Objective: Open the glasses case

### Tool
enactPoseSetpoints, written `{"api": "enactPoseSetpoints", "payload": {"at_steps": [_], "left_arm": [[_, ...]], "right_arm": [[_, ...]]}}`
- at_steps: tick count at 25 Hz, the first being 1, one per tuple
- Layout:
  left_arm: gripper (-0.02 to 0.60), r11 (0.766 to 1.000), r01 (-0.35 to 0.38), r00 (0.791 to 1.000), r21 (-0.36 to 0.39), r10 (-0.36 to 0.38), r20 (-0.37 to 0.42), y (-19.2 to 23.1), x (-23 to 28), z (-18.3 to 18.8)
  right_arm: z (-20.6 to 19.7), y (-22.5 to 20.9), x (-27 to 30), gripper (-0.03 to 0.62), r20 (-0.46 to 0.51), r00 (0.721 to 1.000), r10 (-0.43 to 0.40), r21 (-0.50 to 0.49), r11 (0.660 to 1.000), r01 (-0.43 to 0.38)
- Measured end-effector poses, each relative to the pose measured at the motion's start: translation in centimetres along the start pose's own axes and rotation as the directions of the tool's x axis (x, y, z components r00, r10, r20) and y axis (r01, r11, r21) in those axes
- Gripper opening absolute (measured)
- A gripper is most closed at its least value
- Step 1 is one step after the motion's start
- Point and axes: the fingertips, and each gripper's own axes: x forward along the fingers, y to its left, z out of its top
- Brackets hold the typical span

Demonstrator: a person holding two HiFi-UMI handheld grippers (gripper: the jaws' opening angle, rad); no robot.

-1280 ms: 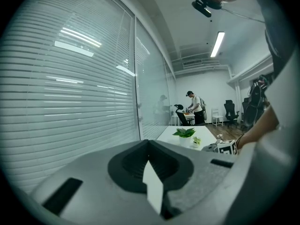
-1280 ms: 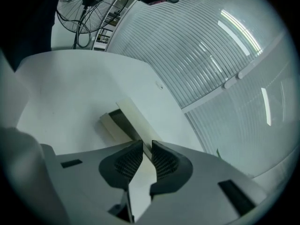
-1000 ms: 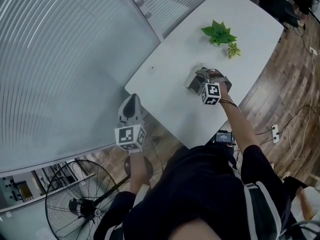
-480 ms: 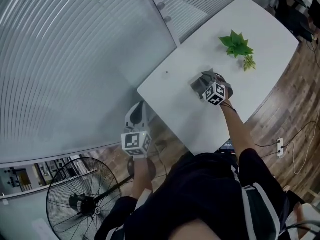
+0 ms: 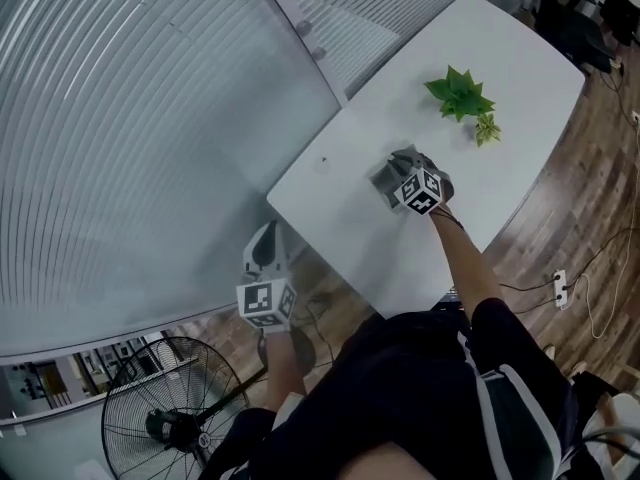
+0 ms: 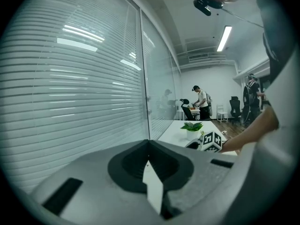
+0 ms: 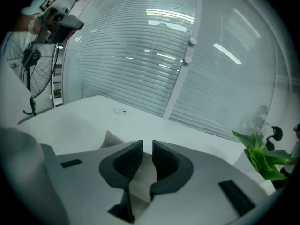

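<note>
The glasses case [image 5: 383,180] is a grey box lying on the white table [image 5: 340,208], near its middle. My right gripper [image 5: 405,163] hovers right over it. In the right gripper view, one pale corner of the case [image 7: 108,138] sticks out to the left under the right gripper [image 7: 147,147]. Its jaws are closing, a narrow gap still shows between them, and I see nothing pinched there. My left gripper [image 5: 266,238] hangs off the table's near-left edge, above the floor. In its own view the left gripper [image 6: 149,146] is shut and empty.
A green potted plant [image 5: 460,93] stands on the table beyond the case, with a smaller sprig [image 5: 487,128] beside it. A glass wall with blinds [image 5: 150,118] runs along the left. A standing fan [image 5: 165,418] is on the floor behind the left gripper.
The right gripper has rolled over the case while staying beside it. The left gripper has stayed off the table's edge, and the head view has shifted a little.
</note>
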Motion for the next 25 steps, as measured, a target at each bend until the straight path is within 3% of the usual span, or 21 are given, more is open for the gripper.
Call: {"api": "enactPoseSetpoints", "payload": {"at_steps": [5,11,18,22,25], "left_arm": [[-0.002,1.0,0.018,0.999,-0.01,-0.017,0.045,-0.4,1.2,1.2],[-0.002,0.998,0.067,0.992,-0.015,-0.065,0.108,-2.7,2.4,3.5],[-0.002,0.99,0.139,0.978,0.01,-0.139,0.158,-6.4,2.5,5.4],[-0.002,0.986,0.167,0.971,0.029,-0.169,0.171,-8.3,2.1,5.8],[-0.002,0.982,0.179,0.969,0.057,-0.186,0.165,-9.3,1.6,6.0]], "right_arm": [[5.3,-3.9,-5.5,0.069,0.142,0.984,-0.104,0.102,0.991,0.09],[12.0,-8.8,-19.5,0.055,0.298,0.894,-0.335,0.327,0.915,0.234],[11.6,-8.5,-32.6,0.016,0.3,0.799,-0.521,0.51,0.795,0.328],[9.2,-6.9,-35.6,0.015,0.257,0.785,-0.563,0.554,0.752,0.357],[9.0,-6.9,-37.4,0.015,0.253,0.769,-0.587,0.55,0.741,0.385]]}}
